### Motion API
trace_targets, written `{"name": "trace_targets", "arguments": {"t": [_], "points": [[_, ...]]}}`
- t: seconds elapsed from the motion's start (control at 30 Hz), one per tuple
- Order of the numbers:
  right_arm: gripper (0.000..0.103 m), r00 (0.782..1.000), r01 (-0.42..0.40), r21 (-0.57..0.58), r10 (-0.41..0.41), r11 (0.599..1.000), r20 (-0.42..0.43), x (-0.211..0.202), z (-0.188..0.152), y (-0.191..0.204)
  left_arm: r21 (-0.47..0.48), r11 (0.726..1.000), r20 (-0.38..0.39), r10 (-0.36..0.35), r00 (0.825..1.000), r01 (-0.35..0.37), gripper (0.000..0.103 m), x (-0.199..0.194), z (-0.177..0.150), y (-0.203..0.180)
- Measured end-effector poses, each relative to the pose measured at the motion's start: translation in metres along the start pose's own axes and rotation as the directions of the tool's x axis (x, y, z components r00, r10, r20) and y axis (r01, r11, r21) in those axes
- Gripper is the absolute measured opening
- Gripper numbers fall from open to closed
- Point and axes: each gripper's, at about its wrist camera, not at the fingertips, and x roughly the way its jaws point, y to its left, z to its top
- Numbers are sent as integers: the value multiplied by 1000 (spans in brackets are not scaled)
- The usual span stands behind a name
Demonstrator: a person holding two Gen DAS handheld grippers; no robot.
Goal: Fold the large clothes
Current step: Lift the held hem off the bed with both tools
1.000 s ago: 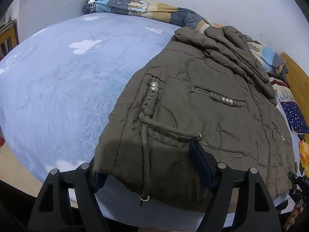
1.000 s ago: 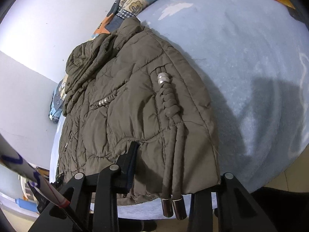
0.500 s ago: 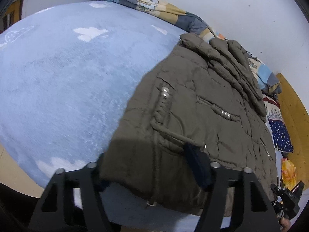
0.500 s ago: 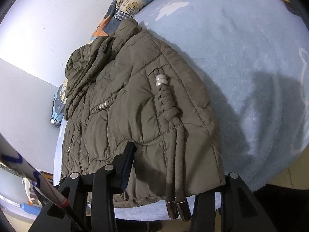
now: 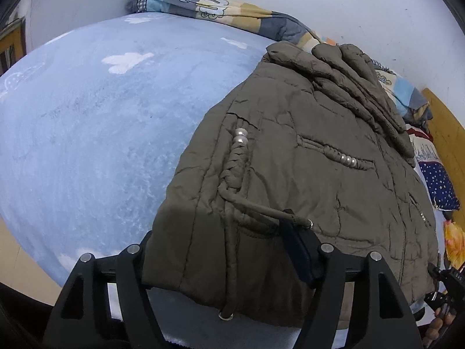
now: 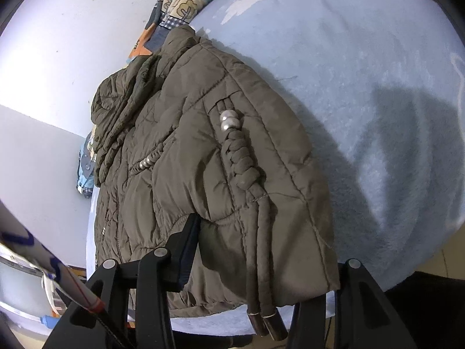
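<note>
both claws, left gripper [image 5: 223, 250] and right gripper [image 6: 261, 264], stand wide around the jacket [image 5: 290, 174] hem, so closing on thick padding risks slipping or snagging the cord [image 6: 258, 247].

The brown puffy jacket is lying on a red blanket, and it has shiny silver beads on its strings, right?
Not red: the blanket under the jacket is light blue with white patches, as the left wrist view shows. The silver beads on the strings are there.
</note>
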Motion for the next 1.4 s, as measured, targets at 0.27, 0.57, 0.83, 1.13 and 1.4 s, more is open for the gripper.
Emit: {"name": "trace_targets", "arguments": {"t": [0.27,0.57,0.83,1.13,1.4], "points": [[22,997,4,-125,6,992,76,-15,-5,20,28,999,16,15,1000,-15,63,-2,0,-6],[22,996,10,-128,1,992,84,-9,-6,18,131,990,78,40,996,-50,39,-12,-1,-21],[17,989,35,-244,2,969,147,-25,-9,41,203,978,148,13,989,-44,24,-26,0,-31],[16,969,31,-332,53,943,242,-47,-11,65,232,972,217,-18,976,-33,22,-43,3,-38],[15,956,13,-352,91,936,278,-67,-15,70,242,970,236,-30,971,-29,21,-53,1,-39]]}}
